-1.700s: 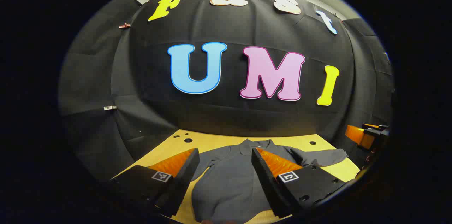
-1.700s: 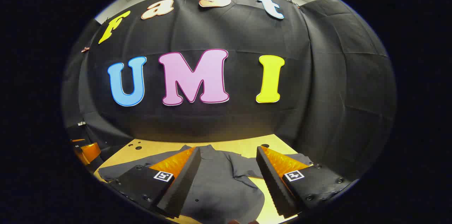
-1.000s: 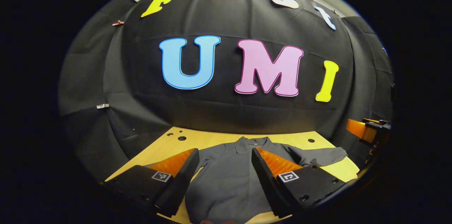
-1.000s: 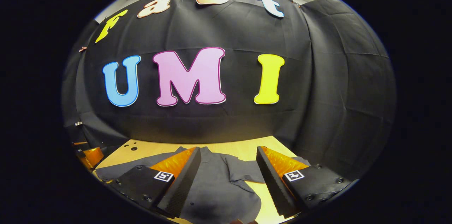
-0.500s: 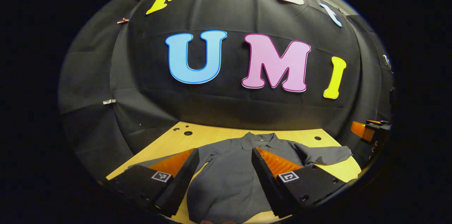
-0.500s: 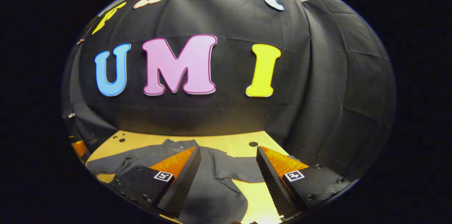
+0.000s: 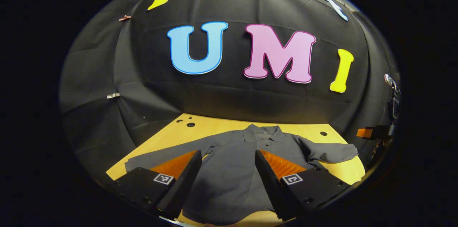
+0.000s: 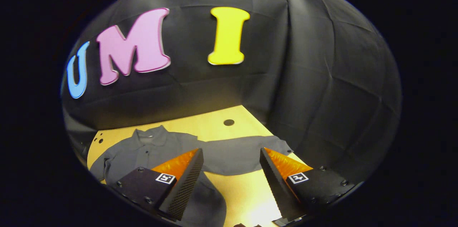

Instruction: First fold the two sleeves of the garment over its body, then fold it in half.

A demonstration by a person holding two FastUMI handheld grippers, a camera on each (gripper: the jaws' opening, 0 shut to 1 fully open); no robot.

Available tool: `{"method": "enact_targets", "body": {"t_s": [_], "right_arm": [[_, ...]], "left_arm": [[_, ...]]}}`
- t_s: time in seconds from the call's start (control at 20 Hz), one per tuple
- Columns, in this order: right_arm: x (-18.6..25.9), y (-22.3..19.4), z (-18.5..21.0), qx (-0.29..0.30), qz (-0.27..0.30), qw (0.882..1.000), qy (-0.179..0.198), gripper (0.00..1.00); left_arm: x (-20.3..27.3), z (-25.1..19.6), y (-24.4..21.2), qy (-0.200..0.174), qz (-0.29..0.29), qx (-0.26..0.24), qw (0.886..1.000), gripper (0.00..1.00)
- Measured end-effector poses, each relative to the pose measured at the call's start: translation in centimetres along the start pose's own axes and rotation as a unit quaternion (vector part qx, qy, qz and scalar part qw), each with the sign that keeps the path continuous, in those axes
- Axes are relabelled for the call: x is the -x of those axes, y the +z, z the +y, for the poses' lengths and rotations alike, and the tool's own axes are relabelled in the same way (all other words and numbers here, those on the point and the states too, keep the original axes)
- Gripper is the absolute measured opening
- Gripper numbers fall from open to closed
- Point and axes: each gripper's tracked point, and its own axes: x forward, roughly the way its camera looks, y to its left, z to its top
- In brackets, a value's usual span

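The grey collared shirt [image 7: 236, 162] lies flat on the table [image 8: 222, 117], collar to the far wall, sleeves spread. Its right sleeve [image 8: 243, 153] runs crosswise just ahead of the right hand-held gripper [image 8: 232, 178], which is nearer it. The left hand-held gripper [image 7: 228, 178] hovers over the body. Both gape wide, holding nothing.

Shirt [image 7: 232, 162]: one, with two sleeves, spread flat. Table [image 8: 214, 126]: one. Tongs: two, left [image 7: 228, 155] and right [image 8: 232, 153], each with two fingers, parted.
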Motion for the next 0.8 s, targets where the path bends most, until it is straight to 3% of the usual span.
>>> {"method": "enact_targets", "body": {"t_s": [0.35,0.8], "right_arm": [[-6.6,-2.9,-6.0,-0.020,0.052,0.997,-0.054,0.99],[-14.7,-6.4,-11.1,-0.027,0.112,0.989,-0.095,0.99]], "left_arm": [[-0.5,-1.6,-0.9,0.011,0.007,-0.001,1.000,0.94],[-1.1,-0.3,-1.0,0.038,0.034,-0.012,0.999,0.94]]}}
